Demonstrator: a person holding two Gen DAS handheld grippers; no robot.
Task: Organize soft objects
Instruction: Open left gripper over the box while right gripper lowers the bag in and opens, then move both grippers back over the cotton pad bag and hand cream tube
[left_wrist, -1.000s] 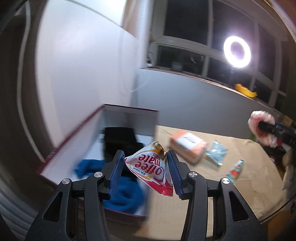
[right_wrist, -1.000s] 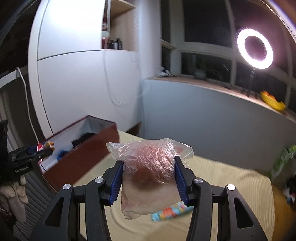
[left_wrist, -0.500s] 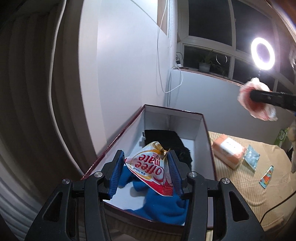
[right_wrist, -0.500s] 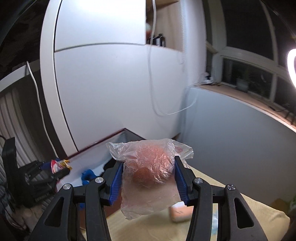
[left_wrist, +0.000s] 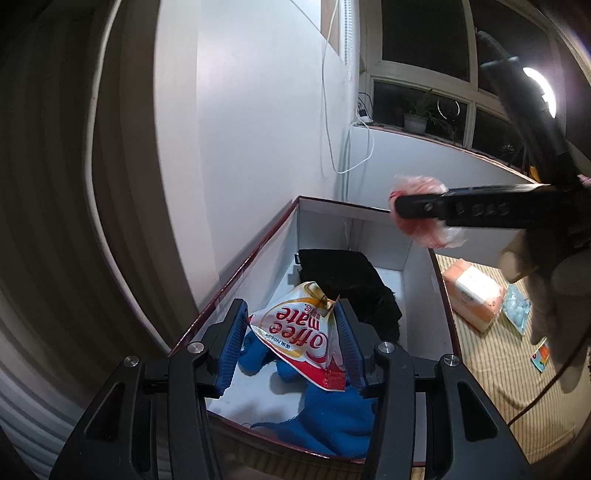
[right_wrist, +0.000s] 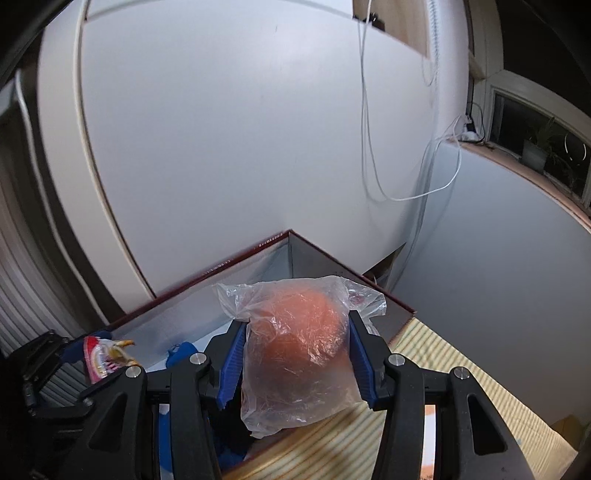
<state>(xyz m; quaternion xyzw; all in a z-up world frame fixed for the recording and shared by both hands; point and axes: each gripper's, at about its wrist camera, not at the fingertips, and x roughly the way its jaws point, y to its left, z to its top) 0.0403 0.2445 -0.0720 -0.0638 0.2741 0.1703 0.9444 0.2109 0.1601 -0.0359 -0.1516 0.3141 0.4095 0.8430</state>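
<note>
Left wrist view: the left gripper (left_wrist: 291, 345) is seen at bottom centre, clenched on a red-and-white creamer sachet (left_wrist: 301, 332), w/ the blue pads pressed against both edges of the packet. It is held above the open box (left_wrist: 258, 254), over the blue cloth (left_wrist: 332, 410) at the near end; a black cloth (left_wrist: 351, 280) lies further in. The step in hand is judged to be dropping both soft items into the box. The sachet should be lowered until just above the blue cloth before the pads are parted, so it isn't flicked over the rim. Crushing should be avoided, as the packet is thin and could burst.

Right wrist view: the right gripper (right_wrist: 293, 356) is seen at lower centre, closed on a clear plastic bag (right_wrist: 295, 354) w/ an orange-pink soft lump inside. The bag is squeezed at its sides and sags below the pads. It is carried over the box's right-hand wall, approx. above the black cloth. It should be moved clear of the wall, then let go low.

Further off, on the striped bed surface (left_wrist: 495, 373) at right of the left wrist view, an orange tissue pack (left_wrist: 472, 299), a pale blue packet (left_wrist: 517, 310) and a small colourful wrapper (left_wrist: 540, 354) are not yet boxed.
</note>
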